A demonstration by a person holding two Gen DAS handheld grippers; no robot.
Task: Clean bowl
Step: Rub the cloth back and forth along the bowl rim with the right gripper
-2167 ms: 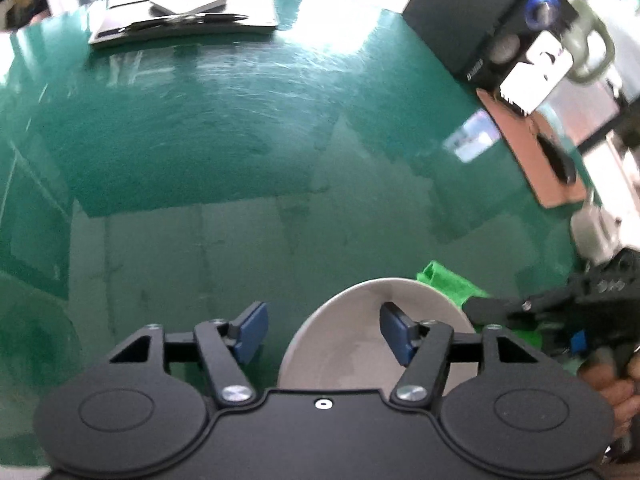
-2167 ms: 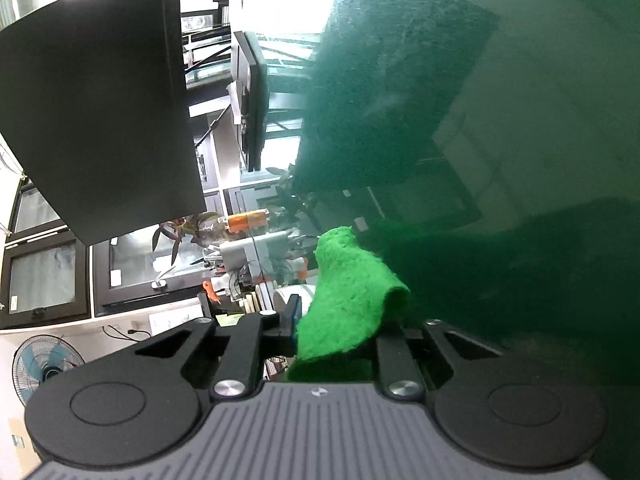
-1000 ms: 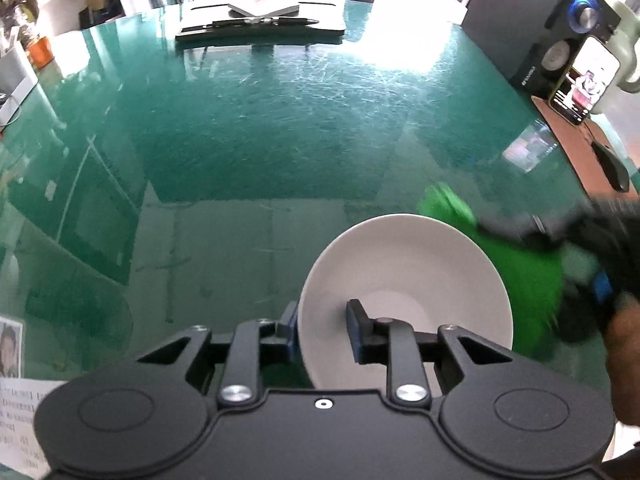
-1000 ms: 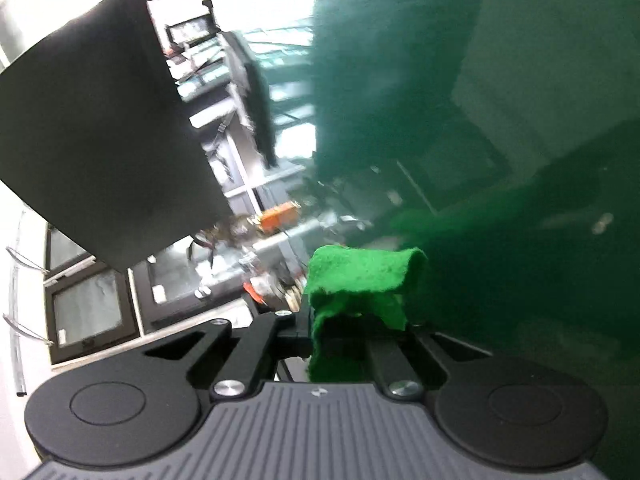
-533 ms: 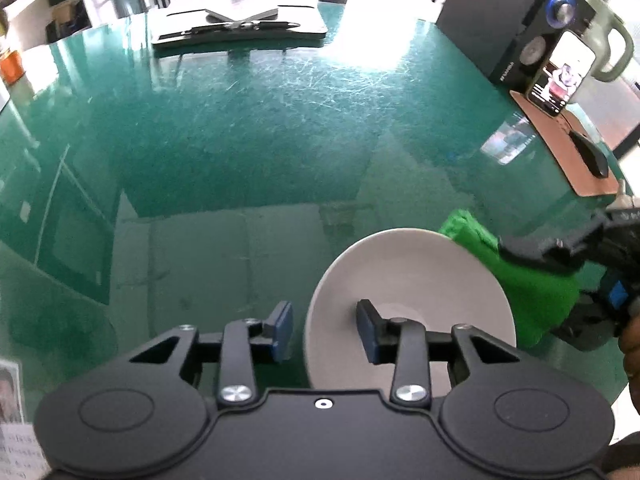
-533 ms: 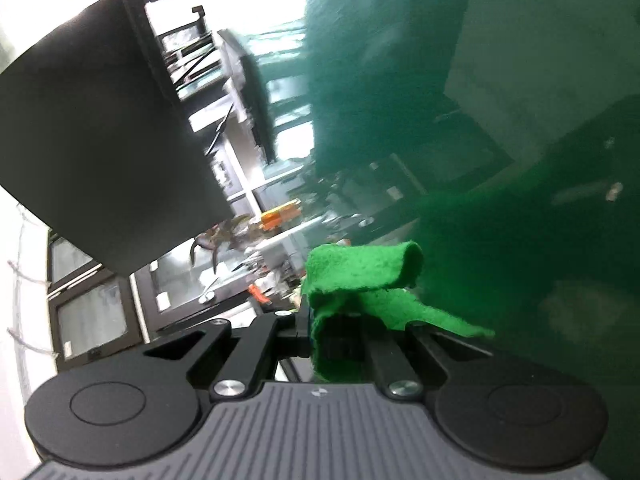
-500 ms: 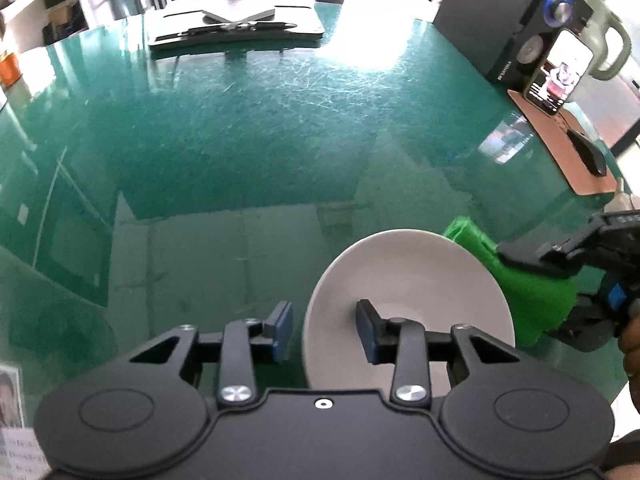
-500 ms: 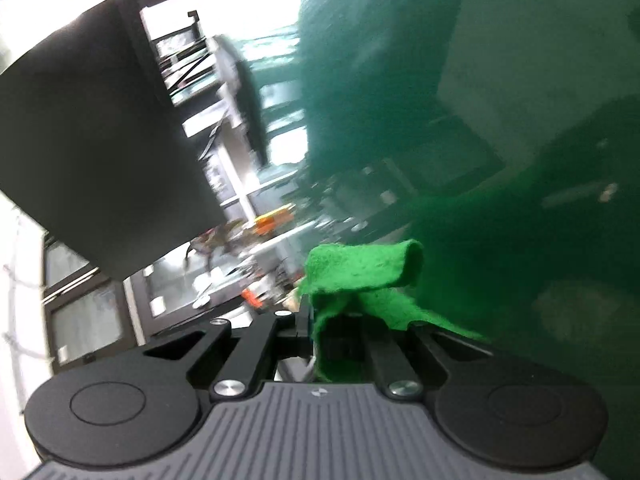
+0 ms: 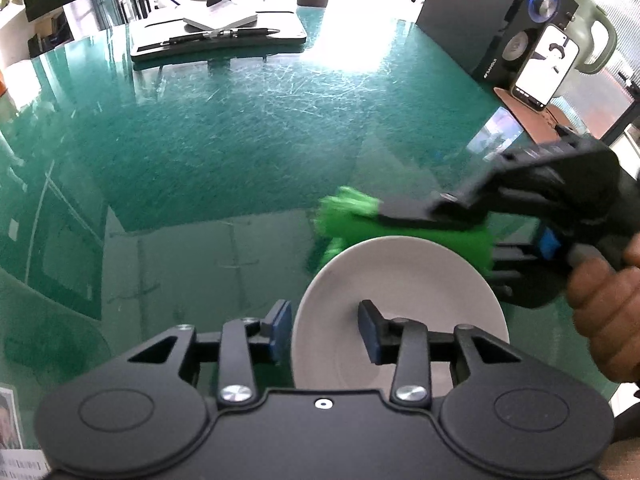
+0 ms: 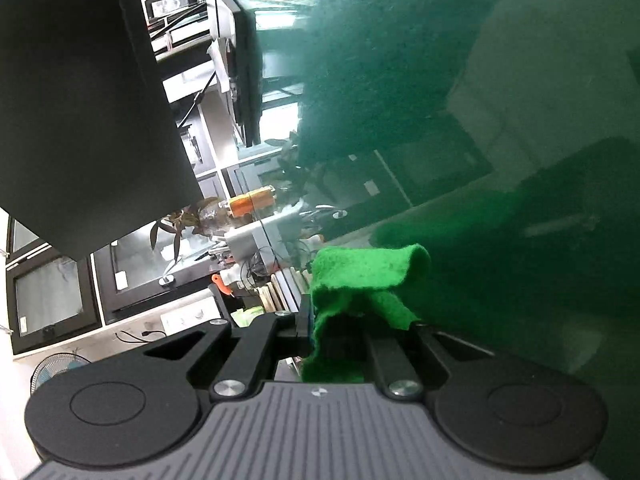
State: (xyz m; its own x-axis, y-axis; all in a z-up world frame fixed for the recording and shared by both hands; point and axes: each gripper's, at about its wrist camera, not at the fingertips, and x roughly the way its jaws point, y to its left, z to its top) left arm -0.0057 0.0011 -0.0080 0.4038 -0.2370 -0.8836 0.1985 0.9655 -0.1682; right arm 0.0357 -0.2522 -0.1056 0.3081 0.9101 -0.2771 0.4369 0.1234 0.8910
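Left wrist view: white bowl [image 9: 400, 284] seen on green glass table [image 9: 224, 148], close in front of camera. Left hand-held gripper [image 9: 325, 330] set astride near rim, one finger outside, one inside; jaws opening, pads apparently clear of wall, so bowl judged no longer pinched, only fenced. Right hand-held gripper [image 9: 404, 220] brought over far rim with green cloth [image 9: 360, 220], placed for wiping.

Right wrist view: right hand-held gripper [image 10: 340, 332] pressed together on cloth [image 10: 360, 276]; folded end left protruding as wiping pad. Bowl not visible here.

White bowl [image 9: 400, 280], bright green cloth [image 10: 360, 276], glossy dark green table [image 9: 240, 140].
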